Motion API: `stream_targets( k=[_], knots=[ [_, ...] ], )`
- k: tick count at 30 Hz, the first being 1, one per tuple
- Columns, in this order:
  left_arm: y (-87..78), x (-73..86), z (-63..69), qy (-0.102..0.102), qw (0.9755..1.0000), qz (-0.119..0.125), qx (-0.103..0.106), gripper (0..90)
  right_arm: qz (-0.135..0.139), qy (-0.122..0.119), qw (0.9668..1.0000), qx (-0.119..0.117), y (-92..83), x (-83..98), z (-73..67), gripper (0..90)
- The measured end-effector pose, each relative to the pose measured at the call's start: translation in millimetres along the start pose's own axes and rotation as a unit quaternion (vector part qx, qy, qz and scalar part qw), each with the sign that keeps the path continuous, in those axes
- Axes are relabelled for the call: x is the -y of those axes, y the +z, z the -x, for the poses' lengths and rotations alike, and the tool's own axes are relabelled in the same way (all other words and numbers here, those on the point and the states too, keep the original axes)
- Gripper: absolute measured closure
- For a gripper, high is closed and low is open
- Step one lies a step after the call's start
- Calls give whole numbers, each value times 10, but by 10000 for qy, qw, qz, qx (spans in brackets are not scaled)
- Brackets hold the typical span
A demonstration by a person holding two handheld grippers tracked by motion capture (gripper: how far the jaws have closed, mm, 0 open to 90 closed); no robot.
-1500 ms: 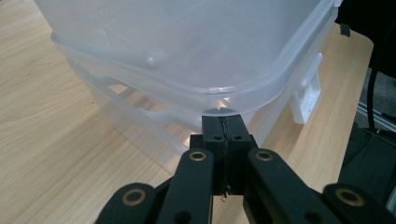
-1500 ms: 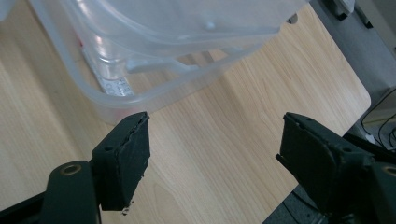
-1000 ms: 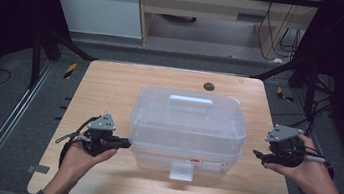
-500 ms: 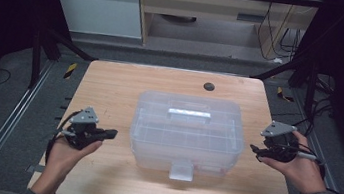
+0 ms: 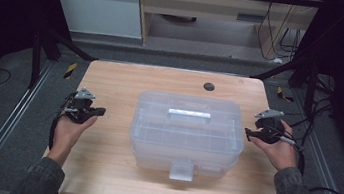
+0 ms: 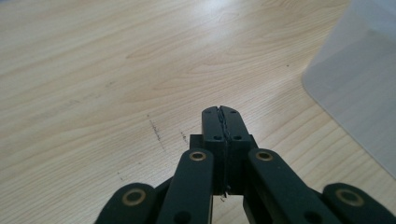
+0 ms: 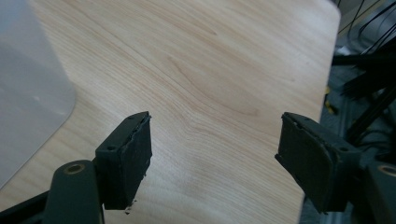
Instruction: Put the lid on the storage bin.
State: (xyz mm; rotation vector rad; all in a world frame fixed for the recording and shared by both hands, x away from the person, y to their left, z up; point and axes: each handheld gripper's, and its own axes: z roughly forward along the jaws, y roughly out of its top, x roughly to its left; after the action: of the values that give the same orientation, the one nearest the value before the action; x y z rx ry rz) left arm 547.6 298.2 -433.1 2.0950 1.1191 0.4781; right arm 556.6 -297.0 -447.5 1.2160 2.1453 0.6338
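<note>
A clear plastic storage box with a lid handle and a front latch stands in the middle of the wooden table. My left gripper lies in a hand to the left of the box, well apart from it, pointing at it. Its jaws are shut on nothing, with the box's corner off to the right. My right gripper sits close beside the box's right side. It is open over bare wood; its jaws have just closed a little with nothing between them. The box wall shows at the left.
A small dark round spot sits on the table's far edge. The table's right edge is near the right gripper, with cables and dark frame legs beyond. Metal rails run along the floor on both sides.
The left hand has moved left, away from the box, and farther up the table. The right hand has shifted up the table and slightly toward the box's side.
</note>
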Motion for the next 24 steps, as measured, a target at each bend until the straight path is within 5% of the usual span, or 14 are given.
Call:
stream_targets(
  k=[4, 9, 10, 13, 16, 24],
  knots=[
    [179, 37, -34, -31, 9999, -122, -40, 898, -109, 251, 9996, -61, 181, 53, 51, 251],
    [314, 55, -54, -54, 9999, -63, -145, 886, 64, 697, 9975, -116, 281, 88, 114, 228],
    [347, 65, -60, -56, 9997, -55, -220, 853, 85, 754, 9970, -131, 299, 99, 121, 221],
    [431, 99, -50, -120, 9985, -37, -534, 543, 90, 967, 9951, -185, 357, 133, 122, 163],
    [507, 145, -40, -133, 9971, -114, -743, 370, 102, 1101, 9936, -211, 404, 161, 97, 138],
    [656, 218, -19, -486, 9972, -14, -564, 176, 91, 1405, 9894, -346, 546, 251, 16, 116]
  ],
)
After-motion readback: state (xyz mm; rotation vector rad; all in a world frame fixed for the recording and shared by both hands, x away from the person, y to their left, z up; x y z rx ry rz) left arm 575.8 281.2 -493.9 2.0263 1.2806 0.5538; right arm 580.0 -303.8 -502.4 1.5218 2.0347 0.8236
